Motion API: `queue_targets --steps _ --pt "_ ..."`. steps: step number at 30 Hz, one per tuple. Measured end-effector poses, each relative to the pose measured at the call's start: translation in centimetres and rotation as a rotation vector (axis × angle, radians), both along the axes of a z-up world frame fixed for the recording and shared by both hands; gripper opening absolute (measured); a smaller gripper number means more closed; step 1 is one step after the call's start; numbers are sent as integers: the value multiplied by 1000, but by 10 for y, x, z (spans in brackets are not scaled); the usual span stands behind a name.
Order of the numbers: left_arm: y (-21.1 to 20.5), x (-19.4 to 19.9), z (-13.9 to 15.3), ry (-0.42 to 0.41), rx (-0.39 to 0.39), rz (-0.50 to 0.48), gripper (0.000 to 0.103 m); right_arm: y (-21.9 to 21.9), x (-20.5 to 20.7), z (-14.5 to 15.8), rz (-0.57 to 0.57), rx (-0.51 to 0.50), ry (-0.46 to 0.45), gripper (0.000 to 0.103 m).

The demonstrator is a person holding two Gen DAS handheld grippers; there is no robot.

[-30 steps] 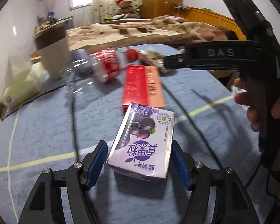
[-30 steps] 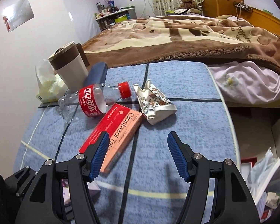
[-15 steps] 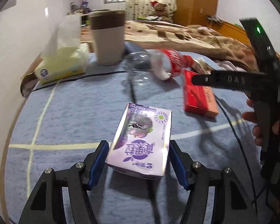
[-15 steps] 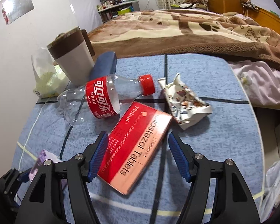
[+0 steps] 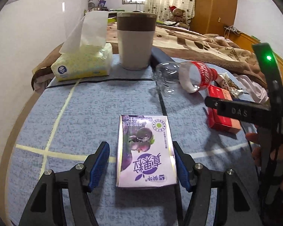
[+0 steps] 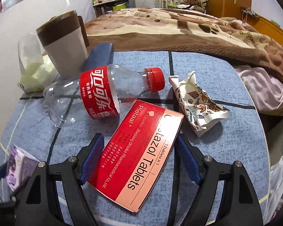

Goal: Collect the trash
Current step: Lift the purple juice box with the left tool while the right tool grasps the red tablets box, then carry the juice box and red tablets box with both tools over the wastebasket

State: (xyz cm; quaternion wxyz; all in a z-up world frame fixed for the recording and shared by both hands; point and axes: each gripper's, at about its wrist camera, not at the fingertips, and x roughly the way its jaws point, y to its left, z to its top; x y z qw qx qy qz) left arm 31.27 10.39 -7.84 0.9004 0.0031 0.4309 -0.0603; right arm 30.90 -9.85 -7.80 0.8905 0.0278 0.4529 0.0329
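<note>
A purple drink carton [image 5: 145, 150] lies flat on the blue cloth, between the open fingers of my left gripper [image 5: 141, 163]; the right pad touches its edge, the left pad stands apart. It also shows in the right wrist view [image 6: 18, 167]. A red tablet box [image 6: 139, 156] lies between the open fingers of my right gripper [image 6: 139, 160], not squeezed. It shows in the left wrist view [image 5: 221, 113] too. An empty cola bottle [image 6: 103, 94] and a crumpled wrapper [image 6: 196, 101] lie beyond the box.
A brown-and-white cup [image 5: 134, 41], a tissue pack [image 5: 83, 64] and a dark blue case [image 5: 160, 56] stand at the table's far edge. A bed with a brown blanket [image 6: 179, 28] lies behind. A white bag [image 6: 279, 180] hangs off the right edge.
The left gripper has turned with the carton, now squared between its fingers. The right gripper has moved forward and down, so the red box now lies between its fingers.
</note>
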Motion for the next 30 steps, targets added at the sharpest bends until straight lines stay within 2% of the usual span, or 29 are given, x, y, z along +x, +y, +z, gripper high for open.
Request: queue_targets --steps 4,8,11,13,14,16,30 --pt "0 0 0 -9 6 10 65 0 -6 0 -2 -19 6 80" --pt "3 4 0 -6 -22 22 65 -3 -9 -2 -17 11 16 80" --pt "1 5 -2 1 -13 28 65 -6 -10 -3 -20 30 18 80" --pt "1 5 -2 6 -14 27 64 -7 -11 -3 -14 35 16 80" --pt "1 5 -2 7 -16 28 58 -6 -12 -3 -8 30 10 80" --pt "0 5 -2 9 -10 27 56 -3 -16 -2 10 27 -5 74" --pt "-15 -14 11 -25 -23 7 55 -10 -38 6 37 64 -48 68"
